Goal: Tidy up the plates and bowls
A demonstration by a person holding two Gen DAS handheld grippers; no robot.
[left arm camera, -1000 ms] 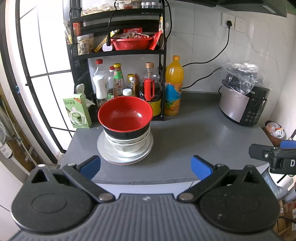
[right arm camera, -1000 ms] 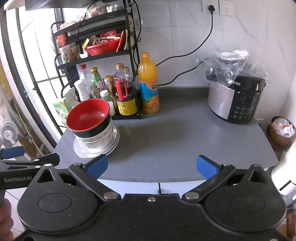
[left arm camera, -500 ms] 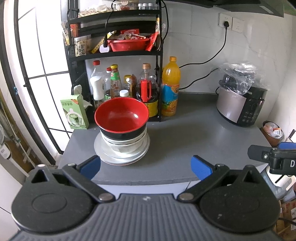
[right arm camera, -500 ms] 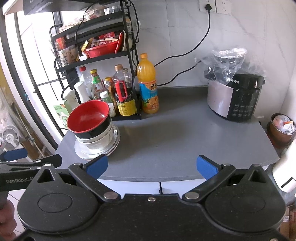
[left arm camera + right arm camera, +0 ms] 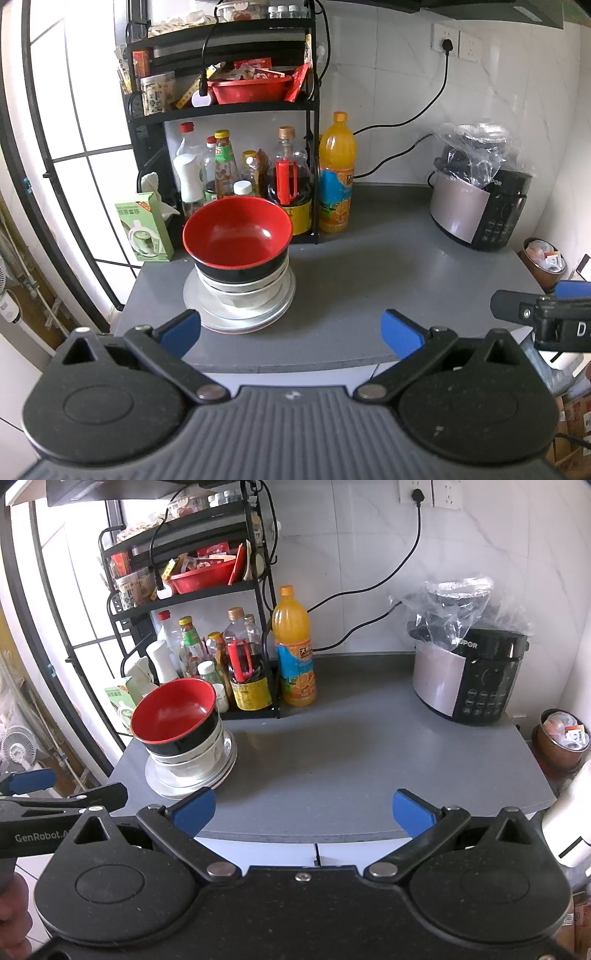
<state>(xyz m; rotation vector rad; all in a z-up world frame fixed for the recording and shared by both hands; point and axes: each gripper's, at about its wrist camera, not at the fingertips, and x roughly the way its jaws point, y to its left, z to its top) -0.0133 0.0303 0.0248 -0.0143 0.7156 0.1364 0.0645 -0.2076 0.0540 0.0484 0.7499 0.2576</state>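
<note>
A red-and-black bowl tops a stack of white bowls on metal plates at the left of the grey counter. The same red-and-black bowl and plates show in the right wrist view. My left gripper is open and empty, held back over the counter's front edge, just right of the stack. My right gripper is open and empty too, over the front edge near the middle. Each gripper's side shows in the other's view.
A black rack with bottles and a red basin stands behind the stack. An orange juice bottle is beside it. A rice cooker sits at the back right, a green box at the left.
Both grippers have drawn back a little from the counter, so the stack looks slightly smaller and farther. Nothing on the counter has moved.
</note>
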